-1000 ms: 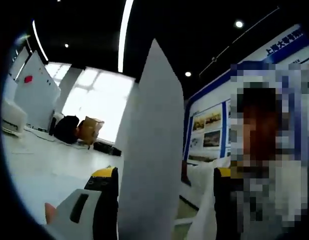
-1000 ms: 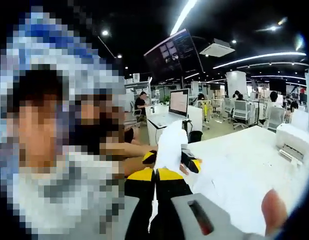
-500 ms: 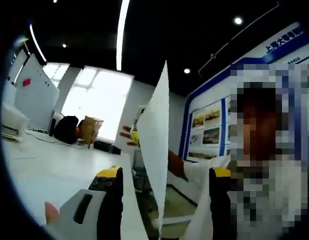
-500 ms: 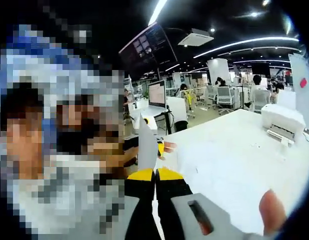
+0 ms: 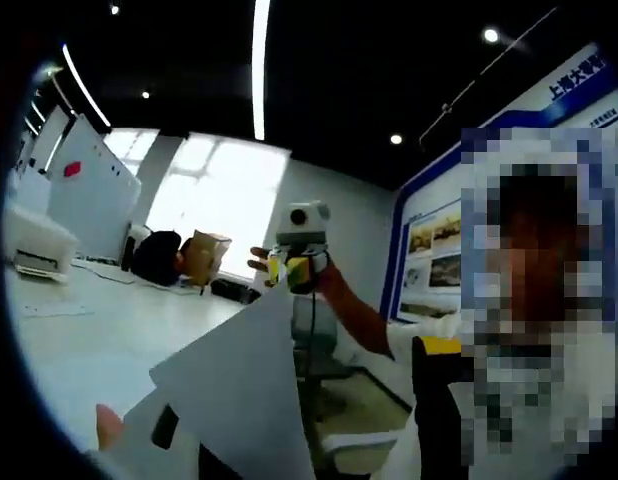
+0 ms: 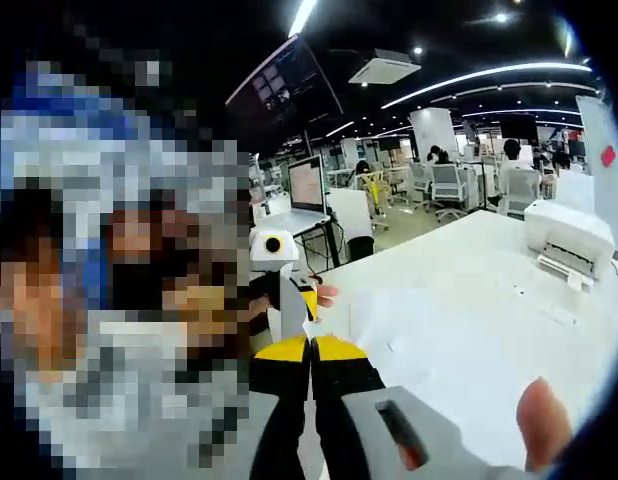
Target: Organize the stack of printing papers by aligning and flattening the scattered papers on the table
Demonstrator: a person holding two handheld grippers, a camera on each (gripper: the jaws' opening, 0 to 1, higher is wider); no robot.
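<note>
A white sheet of paper (image 5: pixel 244 395) slants up from the bottom of the left gripper view and covers my left gripper's (image 5: pixel 327 362) left jaw. The right jaw stands far off to the right, so the jaws are wide apart. The sheet's top corner reaches towards my right gripper (image 5: pixel 297 268), held up by a hand beyond it. In the right gripper view my right gripper (image 6: pixel 311 346) is shut on the sheet (image 6: pixel 289 315), seen nearly edge-on. The left gripper (image 6: pixel 307 296) faces it just behind. More loose papers (image 6: pixel 409 318) lie on the white table (image 6: pixel 489 360).
A white printer (image 6: pixel 569 240) stands at the table's far side, also seen as the printer (image 5: pixel 31 250) at the left. A single sheet (image 5: pixel 54 310) lies flat on the table (image 5: pixel 99 350). Desks, monitors and seated people fill the office behind. A whiteboard (image 5: pixel 84 185) stands beyond.
The sheet that stood upright between my left gripper's jaws has swung down and leans over the left jaw. The right gripper and its hand have come into sight behind it.
</note>
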